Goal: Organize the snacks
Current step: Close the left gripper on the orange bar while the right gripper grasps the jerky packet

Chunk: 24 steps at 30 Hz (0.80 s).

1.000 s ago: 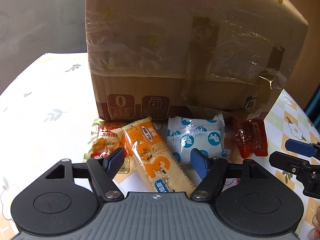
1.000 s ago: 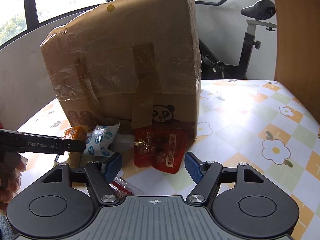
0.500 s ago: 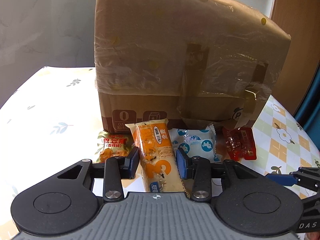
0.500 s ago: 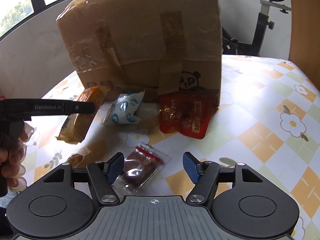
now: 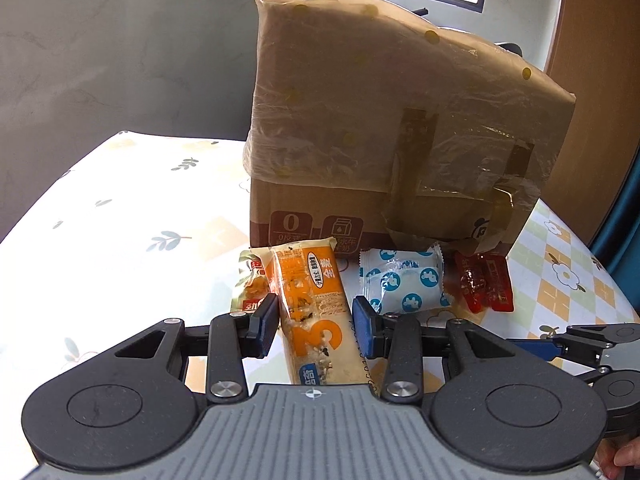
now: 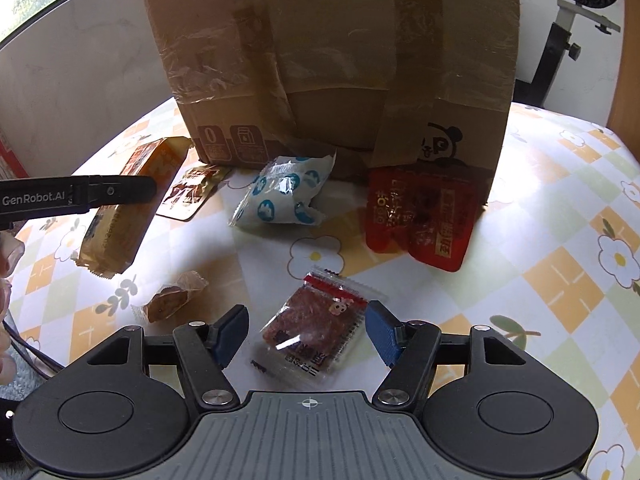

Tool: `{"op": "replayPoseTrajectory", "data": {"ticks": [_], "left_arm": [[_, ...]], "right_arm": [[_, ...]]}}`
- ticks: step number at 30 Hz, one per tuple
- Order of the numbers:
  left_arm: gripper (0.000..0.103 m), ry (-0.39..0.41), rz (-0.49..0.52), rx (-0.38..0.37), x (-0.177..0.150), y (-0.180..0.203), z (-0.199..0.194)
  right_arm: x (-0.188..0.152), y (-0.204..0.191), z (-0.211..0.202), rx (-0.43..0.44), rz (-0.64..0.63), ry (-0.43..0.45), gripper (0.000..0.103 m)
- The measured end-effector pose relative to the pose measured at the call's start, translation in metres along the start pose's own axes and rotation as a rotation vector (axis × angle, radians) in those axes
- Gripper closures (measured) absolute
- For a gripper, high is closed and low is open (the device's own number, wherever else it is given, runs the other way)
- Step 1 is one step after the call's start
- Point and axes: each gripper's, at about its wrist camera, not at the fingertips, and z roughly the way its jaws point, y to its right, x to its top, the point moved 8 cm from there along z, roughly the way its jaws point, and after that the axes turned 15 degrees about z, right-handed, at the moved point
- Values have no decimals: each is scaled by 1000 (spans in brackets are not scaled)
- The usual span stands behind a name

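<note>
While the left gripper [image 5: 316,322] clamps its blue fingers [image 5: 265,322] on the orange snack bar [image 5: 316,312], the bar hangs lifted off the surface [image 6: 540,240], tilted, in front of the taped cardboard box [image 5: 400,140]. Its jaws have just been closing, and both pads now press the bar's 2 long sides.

Right gripper [image 6: 306,334]: fingers [image 6: 230,334] spread partway, gripping nothing; the clear packet of dark red snack [image 6: 316,326] lies flat on the surface between and below them, untouched as far as can be seen.

Remaining items on the floral checked surface:
- 1 white packet with blue dots [image 6: 280,196], just before the box.
- 1 red translucent packet [image 6: 420,220], its upper edge against the box's panda corner.
- 1 yellow-and-red sachet [image 6: 192,196], at the box's left foot, partly behind the bar.
- 1 small clear-wrapped brown sweet [image 6: 170,300], near the right gripper's left finger.

An exercise bike [image 6: 576,28] stands behind the surface.
</note>
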Motion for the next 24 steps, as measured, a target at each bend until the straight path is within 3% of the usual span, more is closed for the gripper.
{"op": "replayPoseTrajectory", "data": {"ticks": [8,15,24], "left_arm": [[61,25,-18,17,-5,-1,-3],[61,32,-40,26,-6,-4,-6],[61,36,-42,15,-6,-1,-9]], "right_arm": [[-2,-8,7,-61,-103,36,48],[1,2,3,-56,-45,64,62],[5,20,-11,-64,34,106,64]]}}
